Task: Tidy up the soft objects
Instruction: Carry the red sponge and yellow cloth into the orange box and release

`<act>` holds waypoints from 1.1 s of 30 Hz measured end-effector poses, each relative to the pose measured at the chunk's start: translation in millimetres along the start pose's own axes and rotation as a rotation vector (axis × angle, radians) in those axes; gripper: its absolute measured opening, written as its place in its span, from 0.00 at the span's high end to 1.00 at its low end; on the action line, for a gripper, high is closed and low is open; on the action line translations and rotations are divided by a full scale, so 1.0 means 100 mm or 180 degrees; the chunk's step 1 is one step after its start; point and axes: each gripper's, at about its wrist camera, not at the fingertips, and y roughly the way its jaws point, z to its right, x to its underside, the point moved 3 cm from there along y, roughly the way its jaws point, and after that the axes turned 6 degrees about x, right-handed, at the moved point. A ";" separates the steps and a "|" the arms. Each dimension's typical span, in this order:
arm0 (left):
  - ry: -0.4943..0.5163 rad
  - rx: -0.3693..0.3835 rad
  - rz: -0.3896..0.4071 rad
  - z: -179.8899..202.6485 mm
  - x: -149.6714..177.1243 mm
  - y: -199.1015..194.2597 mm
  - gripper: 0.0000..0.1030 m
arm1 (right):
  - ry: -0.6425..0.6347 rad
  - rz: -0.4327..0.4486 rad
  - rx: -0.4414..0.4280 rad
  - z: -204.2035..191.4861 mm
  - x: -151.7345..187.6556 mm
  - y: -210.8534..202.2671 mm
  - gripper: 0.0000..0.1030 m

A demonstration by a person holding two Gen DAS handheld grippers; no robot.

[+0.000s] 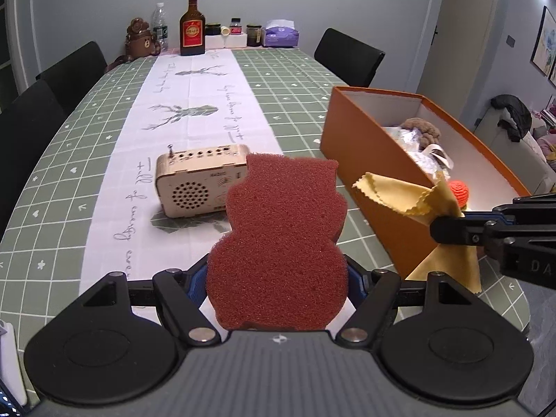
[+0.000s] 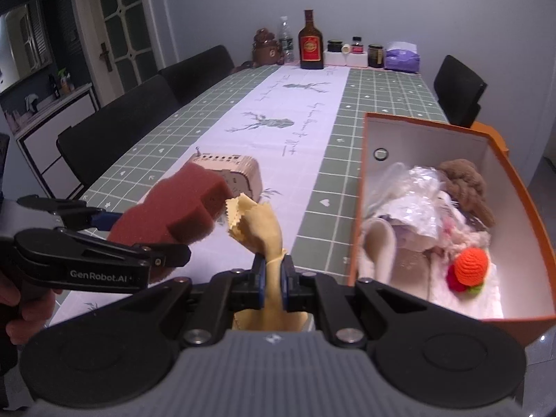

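Sponge (image 1: 278, 246) of dark red foam, cut in a rounded, stepped outline, sits between the fingers of the left gripper (image 1: 277, 283); the jaws stand wide apart yet press on both flanks of its broad lower lobe, so the grip is closed on a wide thing; the sponge rises upright out of the gripper, above the desk (image 1: 69, 160), and hides part of the small wooden radio (image 1: 194, 184) standing on the white runner behind it. In the right wrist view the same sponge (image 2: 173, 208) shows its thick side, clamped in the left gripper (image 2: 114, 232), with a person's hand (image 2: 21, 312) on the handle at the left edge.

Right gripper (image 2: 273, 286) is clenched nearly tight on a yellow cloth (image 2: 264, 232) (pinked, zigzag edges); the cloth is bunched between the blue pads, one end standing up above the fingers and the rest hanging below them; from the left wrist view the right gripper (image 1: 439, 231) comes in from the right with the cloth (image 1: 410, 194) spread in front of the near wall of the orange box (image 1: 361, 160).

The box stands open on the desk's right side, just beside both grippers; inside lie a brown plush piece (image 2: 465, 180), crinkled clear plastic (image 2: 417, 194), pale fabric and an orange crocheted ball (image 2: 471, 266). Neither sponge nor cloth is in the box.
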 end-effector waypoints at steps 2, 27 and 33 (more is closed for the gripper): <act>0.0030 0.0052 0.0039 0.12 -0.04 0.00 0.17 | 0.0045 0.0063 0.0033 0.11 0.00 -0.09 0.94; 0.0295 0.1260 -0.0584 1.42 -0.92 0.98 0.17 | 0.0669 -0.0106 0.0741 1.74 -0.21 -0.12 0.93; 0.0498 0.1104 -0.0875 1.55 -0.84 1.32 0.17 | 0.0645 -0.0487 0.0774 1.90 -0.13 0.16 0.92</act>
